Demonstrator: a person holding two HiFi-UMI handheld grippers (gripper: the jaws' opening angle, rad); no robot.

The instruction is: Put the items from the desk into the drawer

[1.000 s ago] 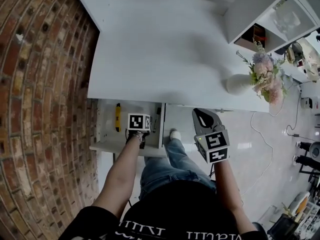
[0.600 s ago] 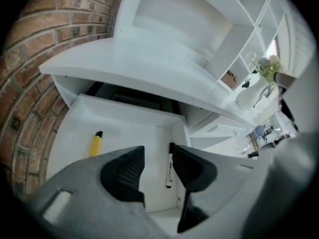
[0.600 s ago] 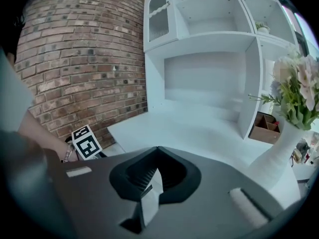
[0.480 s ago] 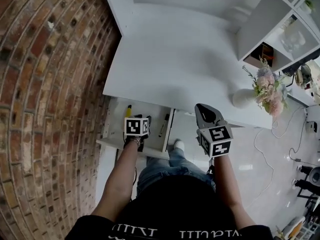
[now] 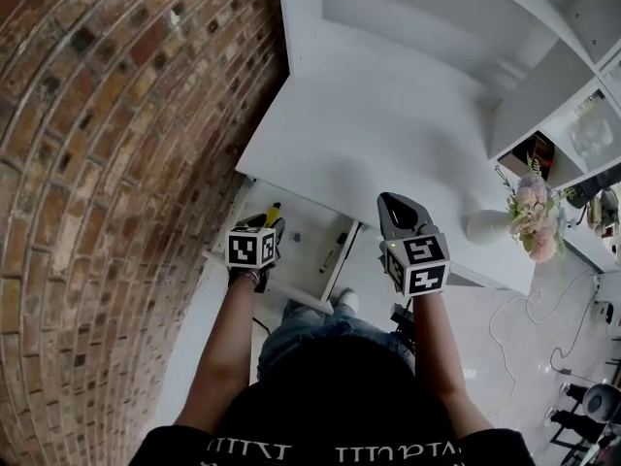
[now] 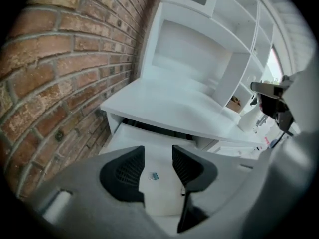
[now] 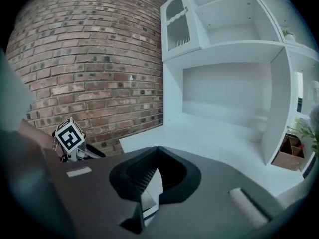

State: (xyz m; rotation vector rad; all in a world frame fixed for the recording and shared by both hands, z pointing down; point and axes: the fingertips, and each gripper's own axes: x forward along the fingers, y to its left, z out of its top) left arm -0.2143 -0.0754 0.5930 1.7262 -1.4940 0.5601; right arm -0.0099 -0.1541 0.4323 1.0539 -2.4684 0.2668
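Note:
The white drawer point(image 5: 309, 278) stands pulled out under the white desk point(image 5: 388, 134). In it lie a yellow tool point(image 5: 275, 208), a black pen point(image 5: 335, 253) and a small clip point(image 5: 295, 238), the clip point(image 6: 153, 175) also showing in the left gripper view. My left gripper point(image 5: 260, 224) hangs above the drawer's left part, open, with nothing between its fingers point(image 6: 122, 176). My right gripper point(image 5: 393, 202) is over the desk's front edge to the right of the drawer, its tips touching and nothing in them point(image 7: 158, 151). No loose item shows on the desk top.
A brick wall point(image 5: 116, 163) runs close along the left of the desk and drawer. White shelving point(image 5: 543, 76) rises at the back and right. A white vase with pink flowers point(image 5: 529, 219) stands at the desk's right end. The person's legs point(image 5: 310, 328) are below the drawer.
My left gripper has lifted up out of the drawer and drawn back to its left part. The right gripper has risen and moved over the desk edge. The head view swung left.

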